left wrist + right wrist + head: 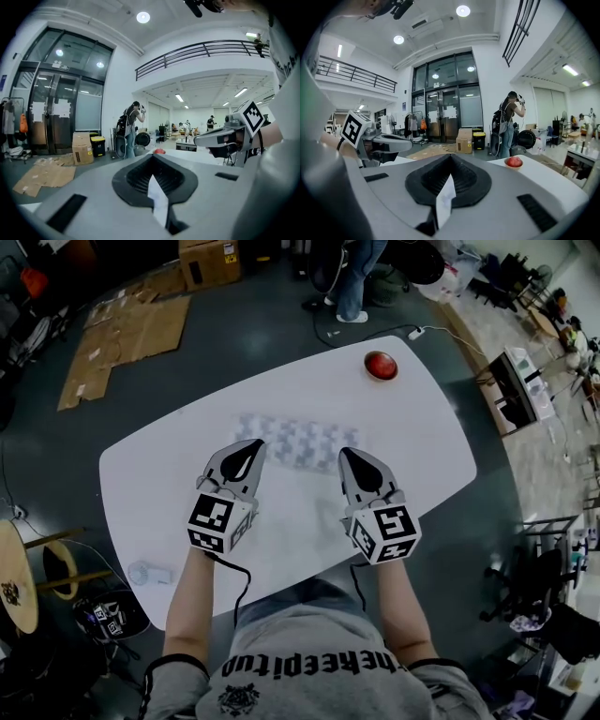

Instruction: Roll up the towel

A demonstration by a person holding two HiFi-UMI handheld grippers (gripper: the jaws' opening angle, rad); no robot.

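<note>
1. Nearest, low in the head view, the person's forearms hold both grippers side by side above the white tabletop [178, 493].
2. The left gripper [247, 454] has its jaws pressed together on a pale sliver of the towel [298, 441]. The right gripper [352, 459] pinches a similar sliver the same way.
3. The checked towel lies just beyond the gripper tips at frame centre. It is blurred, and its near edge seems to be held up off the tabletop at both corners.
4. I'd judge this the opening step: the edge is gripped but no roll is formed yet. Next, that edge needs carrying over toward the far side and tucking down, with both grippers kept level.
5. Farther off, upper right of centre, a red round thing [381, 364] sits well clear of the towel.
</note>
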